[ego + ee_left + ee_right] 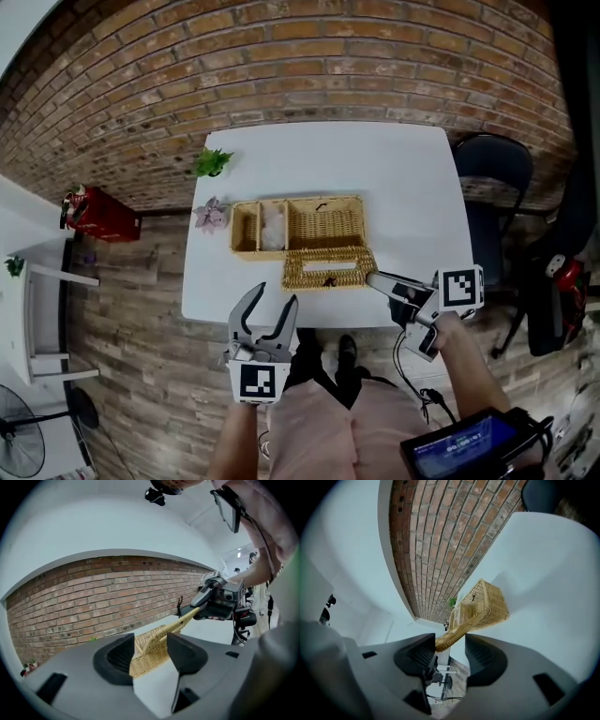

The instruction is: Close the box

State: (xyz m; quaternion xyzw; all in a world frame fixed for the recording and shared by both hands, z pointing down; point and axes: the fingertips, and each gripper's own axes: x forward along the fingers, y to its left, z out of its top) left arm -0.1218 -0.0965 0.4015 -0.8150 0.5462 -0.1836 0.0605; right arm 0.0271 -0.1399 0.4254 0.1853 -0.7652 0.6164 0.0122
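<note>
A wicker box (323,223) with two compartments stands open on the white table (403,187). Its wicker lid (328,268) hangs out in front of the box, tilted. My right gripper (373,278) is at the lid's right end; its jaws stand open, and the lid's end (454,637) lies between them, close to the left pad. In the left gripper view the lid (180,623) slopes up to the right gripper (213,599). My left gripper (275,296) is open at the table's front edge, just short of the lid's left corner, holding nothing.
Something white lies in the box's left compartment (272,230). A small green plant (212,162) and a pink ornament (211,215) stand at the table's left edge. A dark chair (492,169) is to the right, a red object (98,216) and a white shelf (47,323) to the left.
</note>
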